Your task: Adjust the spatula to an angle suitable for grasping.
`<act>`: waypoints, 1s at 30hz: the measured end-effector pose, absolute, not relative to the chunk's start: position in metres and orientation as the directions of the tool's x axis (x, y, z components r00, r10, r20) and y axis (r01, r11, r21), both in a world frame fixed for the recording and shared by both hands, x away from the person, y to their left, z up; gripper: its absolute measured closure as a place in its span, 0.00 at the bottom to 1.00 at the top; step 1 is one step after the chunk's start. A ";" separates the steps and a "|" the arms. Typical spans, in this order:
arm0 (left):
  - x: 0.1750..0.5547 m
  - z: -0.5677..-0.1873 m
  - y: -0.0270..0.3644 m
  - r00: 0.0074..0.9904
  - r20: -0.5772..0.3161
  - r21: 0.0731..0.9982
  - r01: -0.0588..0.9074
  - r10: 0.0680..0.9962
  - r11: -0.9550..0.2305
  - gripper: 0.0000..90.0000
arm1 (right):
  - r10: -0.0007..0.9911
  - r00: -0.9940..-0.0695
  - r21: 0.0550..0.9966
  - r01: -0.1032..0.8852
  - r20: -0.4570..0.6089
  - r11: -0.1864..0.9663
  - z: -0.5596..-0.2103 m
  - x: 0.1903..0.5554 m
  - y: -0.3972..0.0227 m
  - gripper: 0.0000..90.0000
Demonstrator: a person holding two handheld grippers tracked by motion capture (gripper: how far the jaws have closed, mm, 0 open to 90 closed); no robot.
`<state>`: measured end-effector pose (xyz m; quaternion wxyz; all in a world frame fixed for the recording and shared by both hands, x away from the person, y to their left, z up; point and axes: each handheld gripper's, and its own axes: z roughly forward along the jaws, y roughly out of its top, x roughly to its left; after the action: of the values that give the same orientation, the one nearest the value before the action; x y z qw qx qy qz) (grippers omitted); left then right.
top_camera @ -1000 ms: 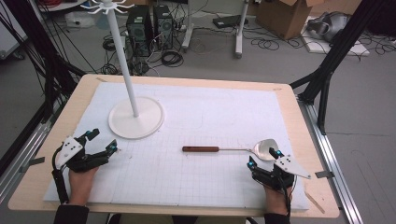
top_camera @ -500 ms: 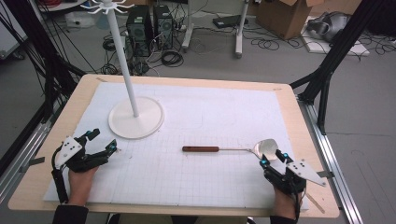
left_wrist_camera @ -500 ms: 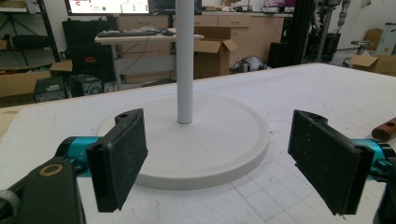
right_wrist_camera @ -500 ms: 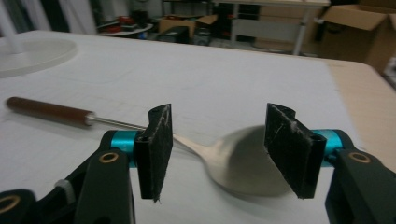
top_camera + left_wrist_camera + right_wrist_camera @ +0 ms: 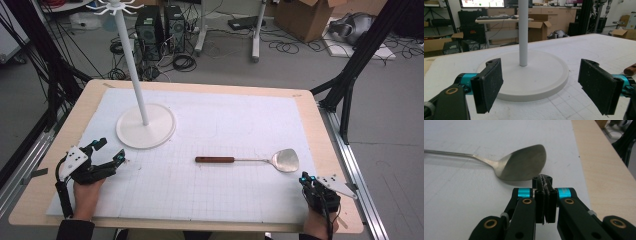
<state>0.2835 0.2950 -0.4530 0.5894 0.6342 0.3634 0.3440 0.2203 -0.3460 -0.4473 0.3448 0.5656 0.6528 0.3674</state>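
Right gripper (image 5: 306, 179), fingers just closed on nothing, sits below the spatula (image 5: 285, 160); left gripper (image 5: 111, 151) is open. Next: reopen and grasp the handle.

Table (image 5: 330, 150); white mat (image 5: 240, 125) on it.

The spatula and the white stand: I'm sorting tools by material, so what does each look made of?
Spatula: the blade looks like brushed metal, grey with a dull sheen; the thin shaft matches; the handle is reddish-brown, probably wood or wood-look plastic. White stand: matte, even white on base and pole, so painted metal or plastic; the pictures can't settle which.
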 end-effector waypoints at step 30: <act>0.283 -0.453 0.294 0.494 0.012 0.998 0.054 0.869 -0.044 0.22 | 0.984 -0.146 0.792 0.586 -0.105 0.171 -0.437 0.264 -0.356 0.99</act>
<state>0.2832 0.2940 -0.4531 0.5876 0.6338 0.3642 0.3469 0.2639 -0.3557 -0.4366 0.3258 0.5666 0.6924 0.3055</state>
